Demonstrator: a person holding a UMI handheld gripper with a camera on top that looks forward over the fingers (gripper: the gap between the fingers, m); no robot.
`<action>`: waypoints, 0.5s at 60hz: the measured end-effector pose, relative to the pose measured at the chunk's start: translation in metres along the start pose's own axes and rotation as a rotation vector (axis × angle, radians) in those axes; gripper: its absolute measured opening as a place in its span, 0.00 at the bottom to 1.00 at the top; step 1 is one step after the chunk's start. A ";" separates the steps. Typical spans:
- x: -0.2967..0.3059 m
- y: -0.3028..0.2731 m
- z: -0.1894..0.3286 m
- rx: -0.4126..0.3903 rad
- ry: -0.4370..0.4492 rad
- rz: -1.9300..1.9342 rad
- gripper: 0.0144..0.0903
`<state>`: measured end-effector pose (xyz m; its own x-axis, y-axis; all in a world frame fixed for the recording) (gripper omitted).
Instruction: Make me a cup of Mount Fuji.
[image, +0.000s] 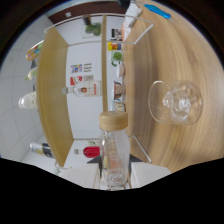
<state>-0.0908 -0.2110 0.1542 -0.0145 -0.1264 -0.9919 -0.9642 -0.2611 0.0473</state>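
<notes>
Gripper (116, 176) holding clear glass bottle with tan wooden cap (114, 150) clamped between fingers. Clear stemmed glass (176, 102) sitting ahead, right, on wooden counter (165, 60). Advice: keeping grip firm, uncapping before tilting over glass.

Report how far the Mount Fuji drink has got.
Done: the gripper has picked up the bottle, both fingers pressing its sides. In hand: the bottle is held with its tan cap on. Left: the glass on the wooden counter seems to hold ice only, so uncapping and pouring apparently remain.
</notes>
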 end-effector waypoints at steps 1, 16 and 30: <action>-0.001 0.002 -0.001 -0.004 0.007 -0.052 0.35; 0.002 0.011 0.003 0.017 0.156 -0.912 0.35; 0.063 0.010 0.021 -0.039 0.317 -1.358 0.35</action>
<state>-0.1072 -0.2016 0.0895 0.9799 0.0368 -0.1961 -0.1680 -0.3783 -0.9103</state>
